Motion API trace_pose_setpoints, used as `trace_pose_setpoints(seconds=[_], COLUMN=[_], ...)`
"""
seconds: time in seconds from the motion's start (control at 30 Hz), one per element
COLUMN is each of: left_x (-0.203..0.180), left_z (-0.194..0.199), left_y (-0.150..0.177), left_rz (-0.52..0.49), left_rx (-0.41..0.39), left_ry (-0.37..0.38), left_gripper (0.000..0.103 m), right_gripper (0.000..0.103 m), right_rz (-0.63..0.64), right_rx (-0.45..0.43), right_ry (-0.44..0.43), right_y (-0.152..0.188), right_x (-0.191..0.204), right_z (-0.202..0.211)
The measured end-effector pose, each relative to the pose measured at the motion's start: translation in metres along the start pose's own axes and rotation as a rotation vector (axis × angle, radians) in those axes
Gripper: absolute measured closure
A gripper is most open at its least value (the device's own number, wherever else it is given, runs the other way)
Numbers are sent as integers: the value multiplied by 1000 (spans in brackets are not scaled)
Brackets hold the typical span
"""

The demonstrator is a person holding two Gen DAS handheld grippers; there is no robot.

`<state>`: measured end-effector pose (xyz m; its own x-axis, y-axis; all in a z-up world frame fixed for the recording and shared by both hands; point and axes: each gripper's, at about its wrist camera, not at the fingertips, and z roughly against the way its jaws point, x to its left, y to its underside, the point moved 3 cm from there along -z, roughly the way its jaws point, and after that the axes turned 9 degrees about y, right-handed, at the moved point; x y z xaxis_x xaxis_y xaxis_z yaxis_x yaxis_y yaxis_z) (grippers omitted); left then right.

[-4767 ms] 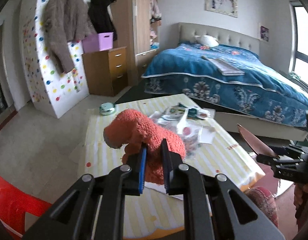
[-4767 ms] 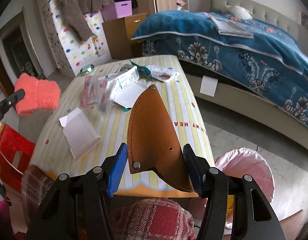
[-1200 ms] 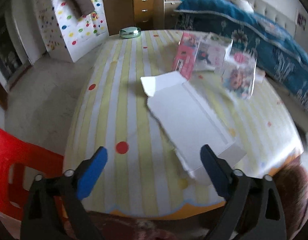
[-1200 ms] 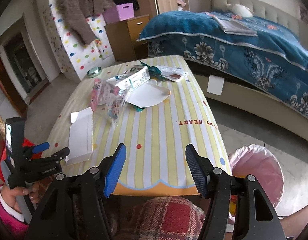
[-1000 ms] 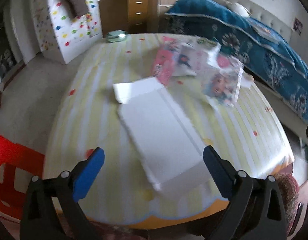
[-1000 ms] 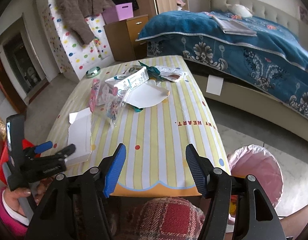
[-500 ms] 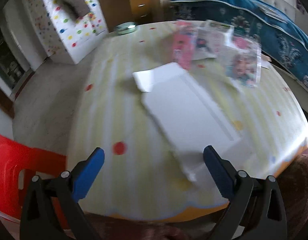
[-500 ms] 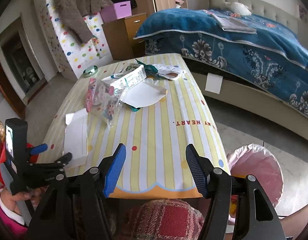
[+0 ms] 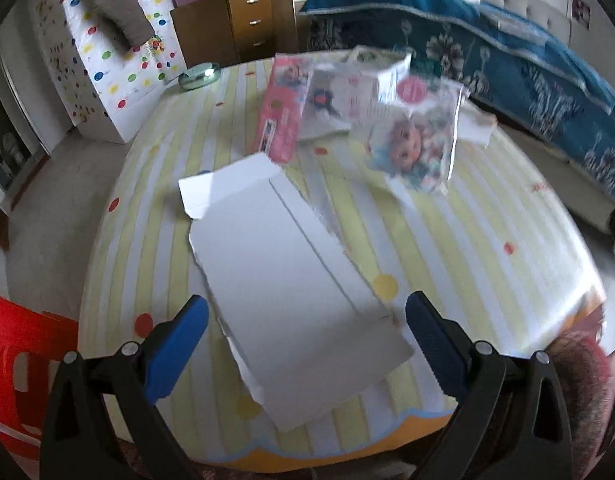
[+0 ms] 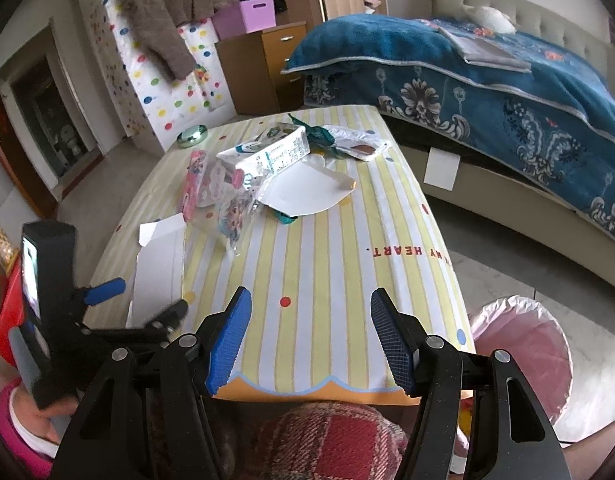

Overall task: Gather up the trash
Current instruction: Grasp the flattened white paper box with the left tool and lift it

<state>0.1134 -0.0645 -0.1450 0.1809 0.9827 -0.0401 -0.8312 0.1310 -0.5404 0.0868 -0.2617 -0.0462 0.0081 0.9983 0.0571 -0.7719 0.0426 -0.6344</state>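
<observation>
The left gripper (image 9: 305, 322) hangs with its blue ribbed pads spread wide and empty, straddling the near end of a flat white card (image 9: 291, 280) with torn edges that lies on the striped, dotted tablecloth (image 9: 447, 240). Beyond it lie glossy crinkled wrappers (image 9: 411, 140) and a pink box (image 9: 281, 114). The right gripper (image 10: 309, 338), equally wide and empty, hovers over the table's near edge; a pink-lined bin (image 10: 523, 352) stands on the floor beside it.

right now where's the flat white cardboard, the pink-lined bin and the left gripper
flat white cardboard (image 9: 291, 280), left wrist view, middle of its large panel
pink-lined bin (image 10: 523, 356), right wrist view, inner side of the pink liner
left gripper (image 9: 307, 320), left wrist view, midway between its open blue-padded fingertips
</observation>
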Motion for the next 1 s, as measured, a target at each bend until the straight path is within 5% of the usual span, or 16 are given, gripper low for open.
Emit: trace_pose_setpoints(seconds=[0.4, 0.67, 0.8, 0.87, 1.0], left_x=[64, 69, 62, 62, 71], left_z=[11, -2, 1, 2, 12], left_y=[16, -5, -10, -9, -6], left_rz=[128, 101, 55, 46, 79], left_rx=[32, -26, -44, -42, -67], left_ry=[-6, 2, 25, 45, 99], left_gripper=[6, 6, 31, 31, 31], right_gripper=[40, 40, 55, 63, 62], right_rz=[7, 28, 42, 49, 70], right_rx=[-2, 17, 15, 15, 18], right_ry=[-2, -24, -36, -46, -69], right_y=[-2, -9, -13, -14, -19], right_x=[2, 15, 22, 27, 38], right_z=[-3, -15, -20, -23, -29])
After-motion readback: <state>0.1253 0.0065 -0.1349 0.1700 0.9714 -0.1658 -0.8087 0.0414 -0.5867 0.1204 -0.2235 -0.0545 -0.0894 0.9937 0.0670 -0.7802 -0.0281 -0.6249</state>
